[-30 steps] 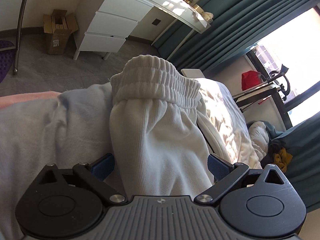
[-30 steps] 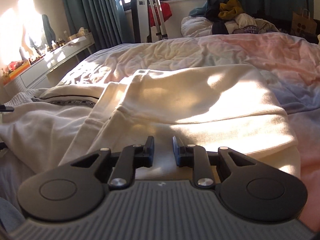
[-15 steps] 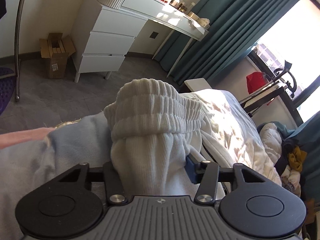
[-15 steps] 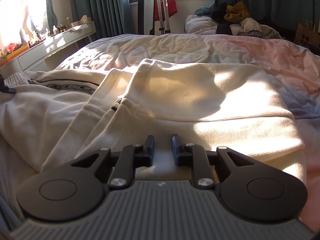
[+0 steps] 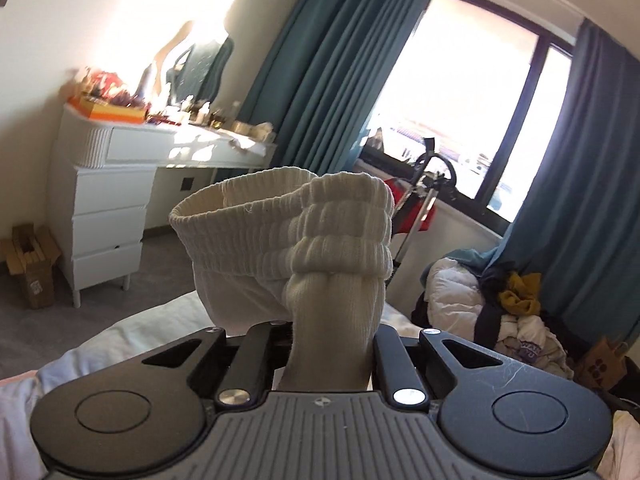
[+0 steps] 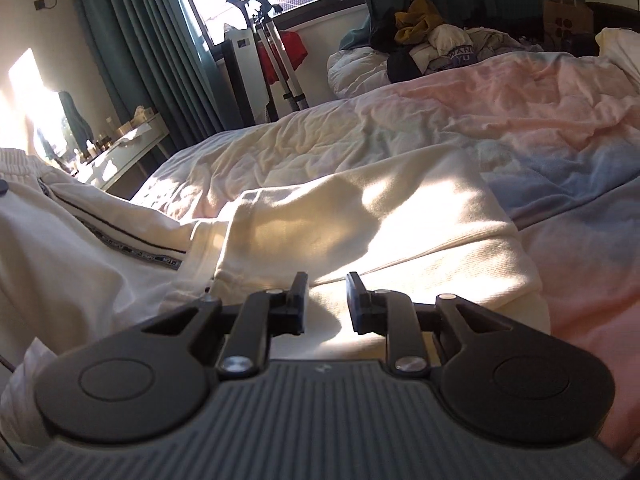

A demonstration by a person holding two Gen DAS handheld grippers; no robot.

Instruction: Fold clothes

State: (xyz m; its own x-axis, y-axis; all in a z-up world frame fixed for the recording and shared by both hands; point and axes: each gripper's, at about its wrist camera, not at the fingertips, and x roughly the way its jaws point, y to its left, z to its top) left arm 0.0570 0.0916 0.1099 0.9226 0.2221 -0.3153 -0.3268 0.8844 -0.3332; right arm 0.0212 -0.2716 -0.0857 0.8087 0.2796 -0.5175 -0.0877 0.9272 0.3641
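On the bed (image 6: 460, 128), with its rumpled pink-and-blue cover, white trousers (image 6: 360, 216) lie spread in the sunlight, and the fold is under way. The left gripper (image 5: 330, 344) has the ribbed elastic waistband (image 5: 344, 232) bunched between its jaws, which are closing on the cloth, and the band stands up in front of the lens, clear of the bed. At the far left edge of the right wrist view that same waistband end shows raised, the fabric with its dark side stripe (image 6: 120, 240) sloping up toward it.

The right gripper (image 6: 326, 300) sits low over the trouser cloth near the folded edge. Its jaws stand narrowly apart with white fabric between them, but whether they actually pinch it I cannot tell from here.

My read: this is the lift-and-carry step, one end up and ready to be laid over the rest. The next move calls for carrying the waistband across to meet the other end, keeping the cloth taut so it lands flat, while the right side holds its edge steady.

Around the bed: a white dresser (image 5: 108, 216) cluttered on top, teal curtains (image 5: 320, 80), a bright window (image 5: 452, 92), and a pile of clothes (image 6: 436, 40) at the far side. Nothing lies on the trousers, so the fold path looks clear.
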